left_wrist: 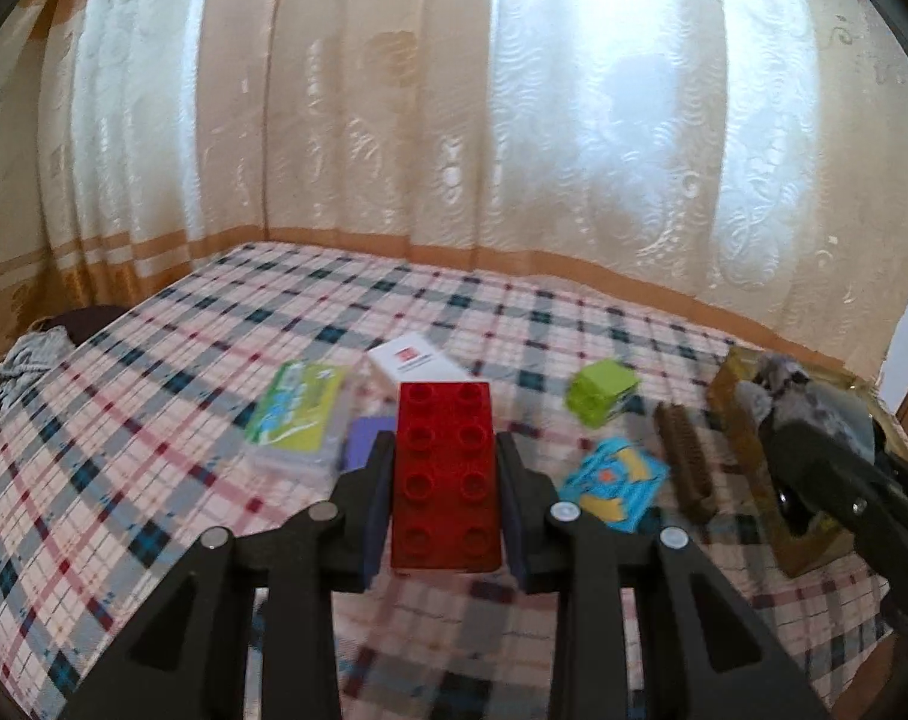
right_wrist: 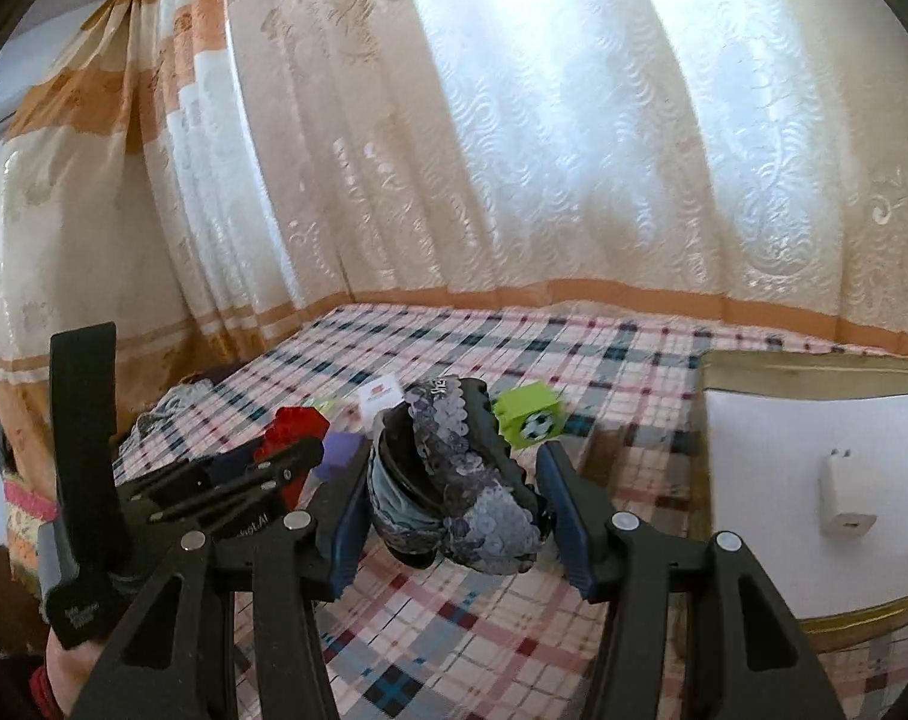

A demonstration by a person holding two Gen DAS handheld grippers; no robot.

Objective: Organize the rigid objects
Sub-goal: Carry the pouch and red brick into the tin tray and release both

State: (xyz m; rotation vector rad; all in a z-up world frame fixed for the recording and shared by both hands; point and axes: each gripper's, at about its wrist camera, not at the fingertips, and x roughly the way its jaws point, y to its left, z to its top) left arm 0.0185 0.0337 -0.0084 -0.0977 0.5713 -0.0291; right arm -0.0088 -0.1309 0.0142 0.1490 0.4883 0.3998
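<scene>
The left gripper (left_wrist: pixel 445 468) is clamped on a red studded plastic building brick (left_wrist: pixel 445 474), lifted above the plaid-covered bed (left_wrist: pixel 154 420), presumably for carrying to the gold-rimmed white tray (right_wrist: pixel 772 420). The right gripper (right_wrist: pixel 454 480) grasps a grey sequinned hair claw clip (right_wrist: pixel 454 480), held just short of that tray, likely bound there too.
</scene>
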